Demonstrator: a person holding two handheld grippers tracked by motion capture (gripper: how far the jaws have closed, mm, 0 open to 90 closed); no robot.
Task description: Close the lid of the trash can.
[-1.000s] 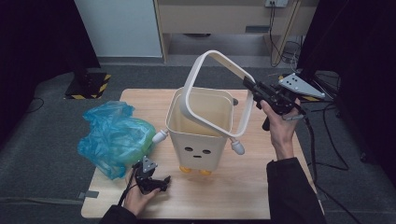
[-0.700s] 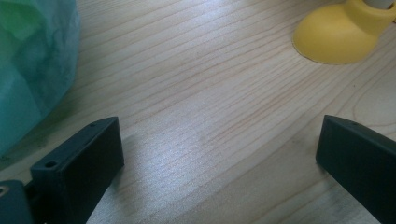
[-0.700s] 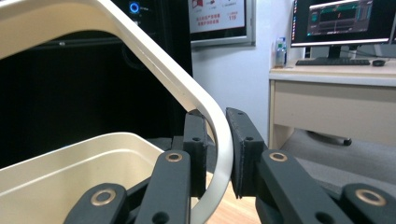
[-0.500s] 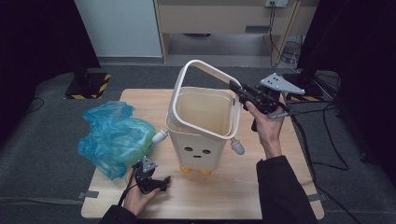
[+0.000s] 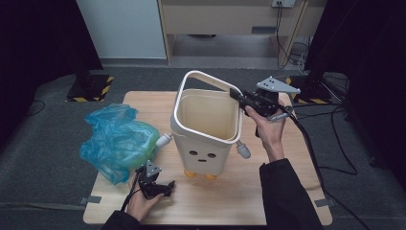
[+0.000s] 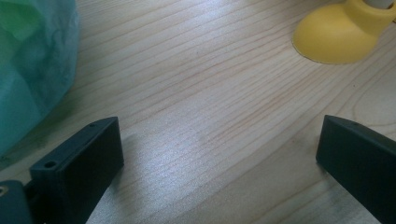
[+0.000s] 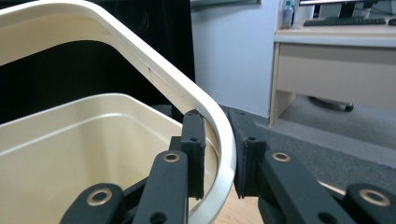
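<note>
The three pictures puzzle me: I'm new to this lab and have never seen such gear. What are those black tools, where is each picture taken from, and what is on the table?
A person works at a wooden table with a hand-held two-jaw gripper in each hand; there is no robot arm. The high view looks down from above the person's side. The other two come from small cameras riding on the grippers.

On the table stand a cream bin with a face, little arms and yellow feet, and beside it a crumpled blue plastic bag.

The right gripper is clamped on the bin's white ring frame, which is tilted up at the back. The left gripper rests low on the table, jaws wide apart, holding nothing.
</note>
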